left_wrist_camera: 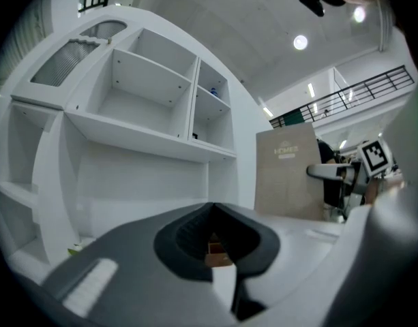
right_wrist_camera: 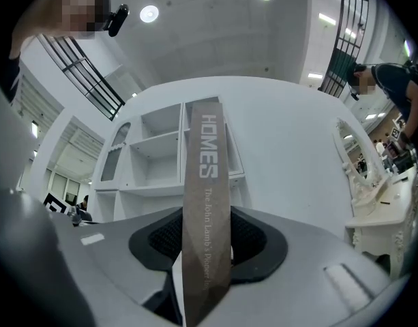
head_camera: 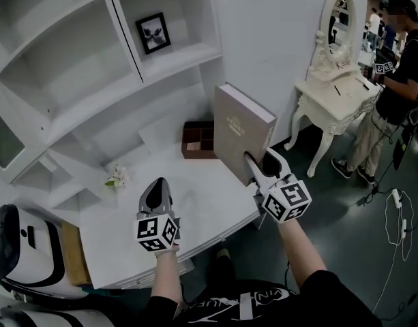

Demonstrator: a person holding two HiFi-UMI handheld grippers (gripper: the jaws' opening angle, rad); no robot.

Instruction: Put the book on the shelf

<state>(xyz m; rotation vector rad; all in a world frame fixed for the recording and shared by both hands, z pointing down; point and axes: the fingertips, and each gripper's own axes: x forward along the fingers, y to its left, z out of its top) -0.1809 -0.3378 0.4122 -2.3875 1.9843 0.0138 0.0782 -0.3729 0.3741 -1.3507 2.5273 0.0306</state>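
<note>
We are clamping the right gripper on the book. Its jaws are standing wide, one on each cover, and they are pinching the near upright edge low down. In the right gripper view the spine, printed HOMES, is rising straight up between the pads of this gripper. We are holding the book upright with its broad cover facing left. We cannot tell whether its bottom edge is touching the white table.

We are holding the left gripper low over the table, to the left of the book and well apart from it. Its jaws are meeting at the tips and gripping nothing. In the left gripper view this gripper is pointing at the wall unit, and the book is showing off to its right.

A brown compartment box is sitting just behind the book's far lower corner. A small flower sprig is lying near the table's back left. The white shelf unit is rising behind the table, with a framed picture in an upper bay. The book is not yet in any bay.

Further right, a white dressing table is standing against the wall, and a person is standing beside it.
</note>
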